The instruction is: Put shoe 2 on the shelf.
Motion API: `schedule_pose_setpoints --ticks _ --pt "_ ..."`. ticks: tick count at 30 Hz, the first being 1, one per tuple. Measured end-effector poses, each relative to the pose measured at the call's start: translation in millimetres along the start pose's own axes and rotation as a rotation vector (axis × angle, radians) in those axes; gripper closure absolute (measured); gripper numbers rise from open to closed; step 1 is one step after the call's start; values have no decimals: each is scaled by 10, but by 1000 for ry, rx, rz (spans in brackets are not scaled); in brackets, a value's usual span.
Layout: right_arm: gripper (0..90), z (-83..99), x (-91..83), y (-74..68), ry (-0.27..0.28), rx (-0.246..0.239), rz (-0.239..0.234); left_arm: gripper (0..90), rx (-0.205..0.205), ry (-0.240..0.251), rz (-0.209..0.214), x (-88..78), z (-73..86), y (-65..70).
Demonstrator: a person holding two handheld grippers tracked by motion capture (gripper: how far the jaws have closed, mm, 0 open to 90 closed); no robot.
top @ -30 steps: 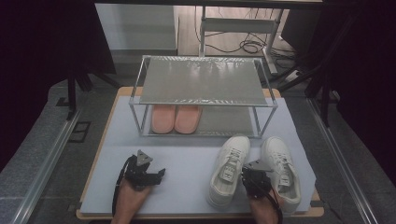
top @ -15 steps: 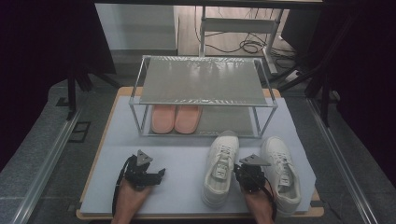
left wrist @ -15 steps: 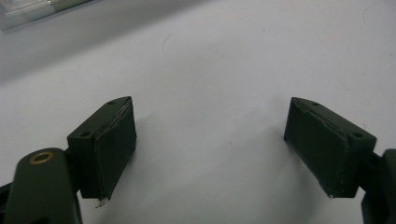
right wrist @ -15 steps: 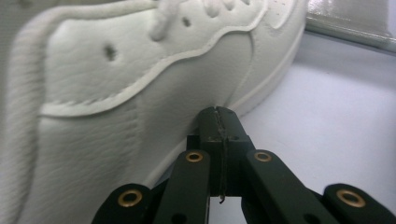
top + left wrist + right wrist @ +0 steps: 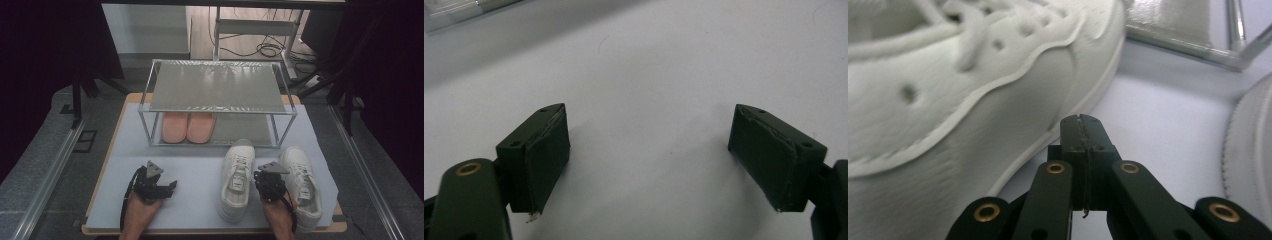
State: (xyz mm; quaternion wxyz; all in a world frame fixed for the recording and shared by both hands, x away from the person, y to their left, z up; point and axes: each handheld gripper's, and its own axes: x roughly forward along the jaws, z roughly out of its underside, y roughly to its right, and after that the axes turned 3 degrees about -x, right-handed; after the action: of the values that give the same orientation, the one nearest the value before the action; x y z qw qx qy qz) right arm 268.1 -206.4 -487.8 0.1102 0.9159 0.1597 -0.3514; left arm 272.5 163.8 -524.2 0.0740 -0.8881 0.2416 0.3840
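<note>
On the desk, over a pale sheet, stand two white sneakers side by side near the person's edge; the left sneaker has its toe pointing toward the metal shoe rack and almost reaching the rack's front rail, while the right sneaker lies a little nearer the person, its toe angled slightly outward; between the two shoes sit the right tongs, held in the person's right hand, low over the sheet in the gap; in the right gripper view the right tongs have their two black pads pressed flat together with nothing between them, the tip just beside the sole of the left sneaker, which rises close at that view's left; whether the tip touches the sole I cannot tell; the other shoe's rim shows at that view's right, and a rail of the rack lies beyond; the left tongs rest well apart from the shoes, on the bare sheet toward the desk's left front, in the person's left hand; in the left gripper view the left tongs stand wide, their pads far apart over the plain white surface, holding nothing; on the rack's lower shelf, at its left end, sits a pair of pink slippers, toes toward the back.
</note>
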Motion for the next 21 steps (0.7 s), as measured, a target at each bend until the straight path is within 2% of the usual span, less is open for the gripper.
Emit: schedule_pose_setpoints --ticks 2,7,12,17,19,21 --pt "897 -15 6 31 1 11 1 169 0 0 0 0 0 0" --pt "897 -83 129 35 -2 10 51 170 0 0 0 0 0 0" --pt "899 -125 232 51 -8 5 51 169 0 0 0 0 0 0" --pt "900 -115 249 115 6 18 -25 169 1 0 0 0 0 0" --pt "900 -115 253 116 7 17 -37 169 0 0 0 0 0 0" --pt "900 -125 276 87 11 0 -71 169 1 0 0 0 0 0"
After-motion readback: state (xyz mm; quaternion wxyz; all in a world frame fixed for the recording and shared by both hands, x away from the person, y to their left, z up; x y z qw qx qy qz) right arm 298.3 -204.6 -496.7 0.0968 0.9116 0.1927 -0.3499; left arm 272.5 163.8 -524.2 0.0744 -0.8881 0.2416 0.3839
